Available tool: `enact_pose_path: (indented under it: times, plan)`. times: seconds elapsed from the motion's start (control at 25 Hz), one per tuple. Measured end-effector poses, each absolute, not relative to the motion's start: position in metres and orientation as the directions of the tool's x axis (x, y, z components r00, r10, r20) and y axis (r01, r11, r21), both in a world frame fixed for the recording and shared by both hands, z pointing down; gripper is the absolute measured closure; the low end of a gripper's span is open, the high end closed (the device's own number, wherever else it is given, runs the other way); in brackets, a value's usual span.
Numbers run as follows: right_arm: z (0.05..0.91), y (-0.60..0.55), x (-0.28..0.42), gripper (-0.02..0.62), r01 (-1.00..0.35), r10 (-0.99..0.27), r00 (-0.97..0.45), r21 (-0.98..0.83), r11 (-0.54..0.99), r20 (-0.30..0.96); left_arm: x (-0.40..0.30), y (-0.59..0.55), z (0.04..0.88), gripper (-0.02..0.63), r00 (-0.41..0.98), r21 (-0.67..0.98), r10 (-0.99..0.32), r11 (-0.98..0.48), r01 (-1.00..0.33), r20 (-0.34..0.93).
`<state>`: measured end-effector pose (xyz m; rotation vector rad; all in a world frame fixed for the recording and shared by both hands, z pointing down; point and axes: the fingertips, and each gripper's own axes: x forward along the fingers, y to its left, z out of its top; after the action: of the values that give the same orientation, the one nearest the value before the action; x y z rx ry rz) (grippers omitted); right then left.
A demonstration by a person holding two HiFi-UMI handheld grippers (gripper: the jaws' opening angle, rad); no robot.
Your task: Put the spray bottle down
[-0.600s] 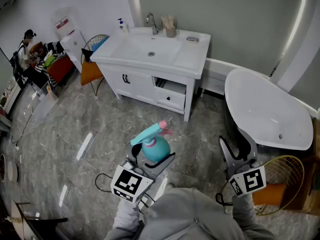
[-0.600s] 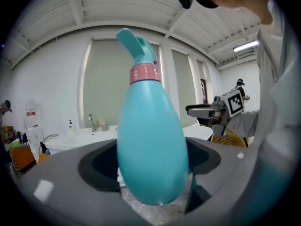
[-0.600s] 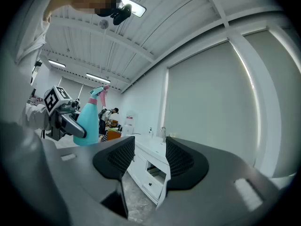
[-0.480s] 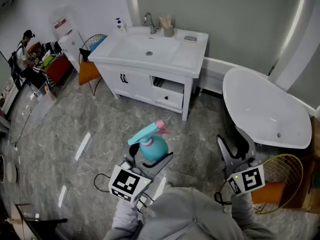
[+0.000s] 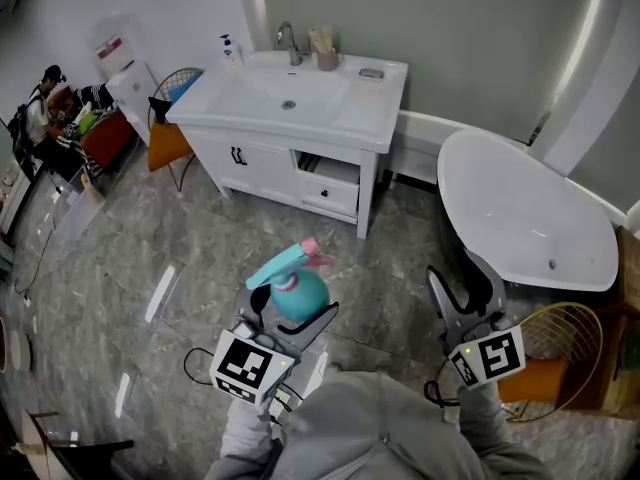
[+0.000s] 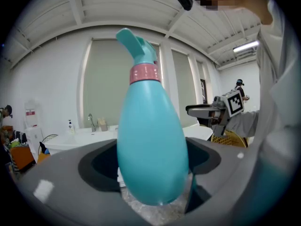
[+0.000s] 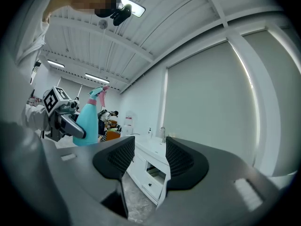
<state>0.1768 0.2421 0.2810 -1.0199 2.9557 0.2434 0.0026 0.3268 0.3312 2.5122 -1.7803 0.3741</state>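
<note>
1. Your left gripper point(image 5: 292, 318) has its jaws closed on the spray bottle point(image 5: 298, 293), pressing on the lower part of its rounded teal body from either side.
2. The bottle stands roughly upright in that grip, with a pink collar at the neck and a teal trigger head above it. In the head view the pink nozzle tip points away from you and to the right.
3. The bottle rests on no surface. You hold it in the air over the grey marbled floor point(image 5: 120, 268), on the near side of the white vanity point(image 5: 375, 108).
4. Your right gripper point(image 5: 462, 290) holds nothing. Its jaws stand a moderate way apart, and through the gap the right gripper view shows only the vanity front and the floor.
5. That gripper is also in the air, well apart from the left one. In the head view it lies near the closer end of the white bathtub point(image 5: 520, 218).
6. The vanity has a basin with a faucet point(image 5: 287, 40) at the back. A cup point(image 5: 326, 58) stands just beside the faucet, and a pump bottle point(image 5: 228, 48) stands at the left corner.
7. One drawer point(image 5: 335, 183) on the vanity front is partly pulled out.
8. A gold wire basket point(image 5: 575, 353) sits on the floor to your right, beside the tub.
9. A chair with an orange seat point(image 5: 165, 143) stands at the vanity's left end, and a person point(image 5: 40, 108) is farther off at the left edge of the head view.
</note>
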Motion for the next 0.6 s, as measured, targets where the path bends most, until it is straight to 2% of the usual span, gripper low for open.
enact_pose_path:
  times: [0.6]
  plan:
    - [0.279, 0.237, 0.154, 0.390, -0.647, -0.642, -0.762, 0.117, 0.753, -0.081, -0.028, 0.315, 0.337, 0.150, 0.339, -0.081, -0.913, -0.365, -0.928, 0.227]
